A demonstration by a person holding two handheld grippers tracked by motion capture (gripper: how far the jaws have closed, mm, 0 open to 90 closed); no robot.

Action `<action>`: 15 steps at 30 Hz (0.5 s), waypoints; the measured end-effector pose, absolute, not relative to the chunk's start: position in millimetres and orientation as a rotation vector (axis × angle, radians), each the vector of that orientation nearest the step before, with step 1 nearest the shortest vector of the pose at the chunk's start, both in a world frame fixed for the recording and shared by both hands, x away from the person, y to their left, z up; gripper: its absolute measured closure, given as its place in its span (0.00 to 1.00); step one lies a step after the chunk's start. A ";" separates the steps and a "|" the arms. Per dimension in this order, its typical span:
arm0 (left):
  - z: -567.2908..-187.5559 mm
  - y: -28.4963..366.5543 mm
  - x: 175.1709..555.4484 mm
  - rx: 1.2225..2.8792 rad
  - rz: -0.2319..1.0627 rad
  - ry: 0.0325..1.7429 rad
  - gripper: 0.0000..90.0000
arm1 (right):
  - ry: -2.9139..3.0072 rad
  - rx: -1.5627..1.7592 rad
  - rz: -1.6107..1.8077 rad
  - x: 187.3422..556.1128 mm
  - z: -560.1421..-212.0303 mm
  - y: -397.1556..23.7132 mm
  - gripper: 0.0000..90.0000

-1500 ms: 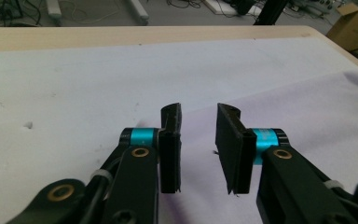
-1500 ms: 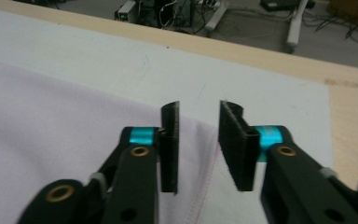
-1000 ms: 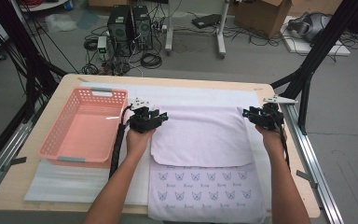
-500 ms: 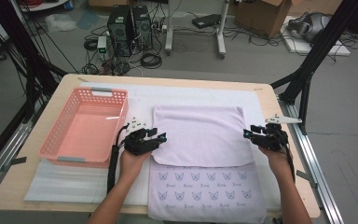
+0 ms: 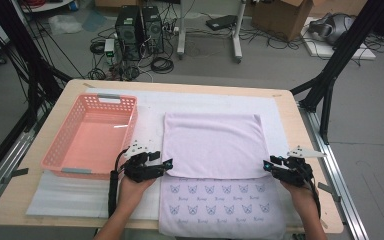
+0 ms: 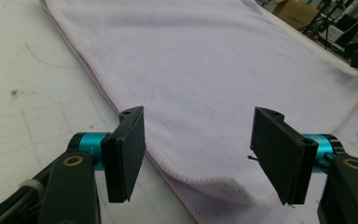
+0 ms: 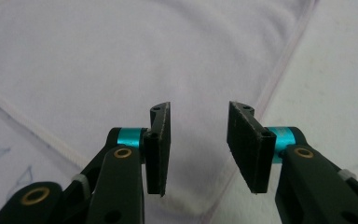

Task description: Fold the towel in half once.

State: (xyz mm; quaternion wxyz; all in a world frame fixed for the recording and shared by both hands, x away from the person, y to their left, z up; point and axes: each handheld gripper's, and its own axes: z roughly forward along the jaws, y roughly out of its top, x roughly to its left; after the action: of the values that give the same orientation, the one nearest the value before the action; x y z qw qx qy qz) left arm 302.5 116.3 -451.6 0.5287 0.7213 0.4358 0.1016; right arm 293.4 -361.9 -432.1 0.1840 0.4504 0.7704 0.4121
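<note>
The towel [image 5: 215, 165] lies flat on the bench [image 5: 300, 130], right of the pink basket [image 5: 87, 137]. Its far part has been folded toward the person, so a plain lilac flap [image 5: 212, 145] covers the upper portion and a strip printed with small cat faces [image 5: 220, 200] is left bare at 6 o'clock. That first fold looks done: the flap lies smooth with its free edge square across the cloth.

The left claw [image 5: 167, 164] sits at the flap's corner at 9 o'clock; its jaws have just been opening and stand spread, the corner lying loose between them [image 6: 205, 177]. The right claw [image 5: 267, 165], at 3 o'clock, is also spread over its corner, not pinching [image 7: 198, 154]. Further folds, and probably a move into the empty basket, seem left.
</note>
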 end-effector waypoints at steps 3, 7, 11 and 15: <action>-452.0 116.0 297.1 1.756 0.226 1.043 0.49 | 2.176 1.283 1.133 283.5 -435.9 -364.1 0.66; -452.8 111.6 295.3 1.817 0.210 1.076 0.61 | 2.211 1.308 1.072 275.1 -443.0 -364.6 0.68; -453.3 109.6 292.3 1.851 0.202 1.069 0.71 | 2.209 1.332 1.054 270.7 -446.6 -365.5 0.70; -453.3 108.0 288.5 1.877 0.211 1.055 0.82 | 2.223 1.295 1.020 266.9 -445.0 -362.3 0.83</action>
State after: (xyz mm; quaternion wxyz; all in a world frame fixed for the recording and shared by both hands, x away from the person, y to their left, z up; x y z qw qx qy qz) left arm 288.5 108.0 -453.3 0.4699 0.7657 0.4306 0.0862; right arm 266.9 -362.3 -445.0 0.1859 0.4597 0.7893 0.3621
